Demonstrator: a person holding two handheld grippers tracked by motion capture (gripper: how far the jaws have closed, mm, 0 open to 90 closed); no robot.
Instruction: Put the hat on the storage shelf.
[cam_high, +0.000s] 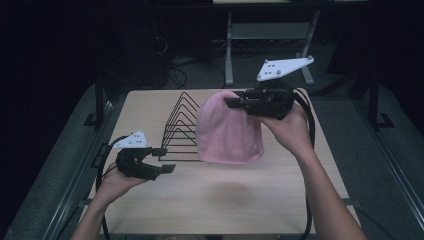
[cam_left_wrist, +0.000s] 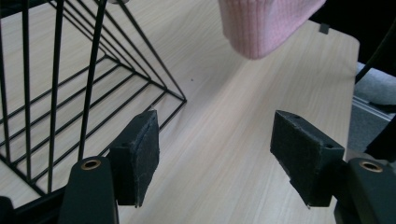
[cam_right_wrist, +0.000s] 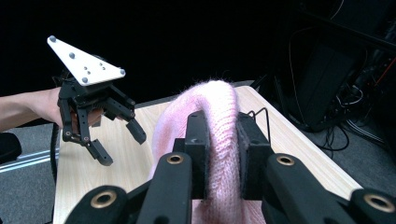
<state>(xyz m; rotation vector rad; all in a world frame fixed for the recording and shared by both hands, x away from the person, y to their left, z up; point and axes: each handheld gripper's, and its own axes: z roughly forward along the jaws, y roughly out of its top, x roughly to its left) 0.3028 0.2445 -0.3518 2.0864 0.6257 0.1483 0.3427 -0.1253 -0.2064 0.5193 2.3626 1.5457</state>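
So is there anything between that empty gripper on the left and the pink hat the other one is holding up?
Nothing visible. The left gripper is open beside the black wire rack, not behind it. The pink hat hangs from the right gripper, above bare table.

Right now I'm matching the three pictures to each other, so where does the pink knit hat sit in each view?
High view: the pink knit hat hangs centre-right, gripped at its top by the right tongs.
Left gripper view: its lower edge dips in from the top, right of centre.
Right gripper view: it bulges up at bottom centre, pinched between that gripper's jaws.
Shared landmark: the light wooden table.
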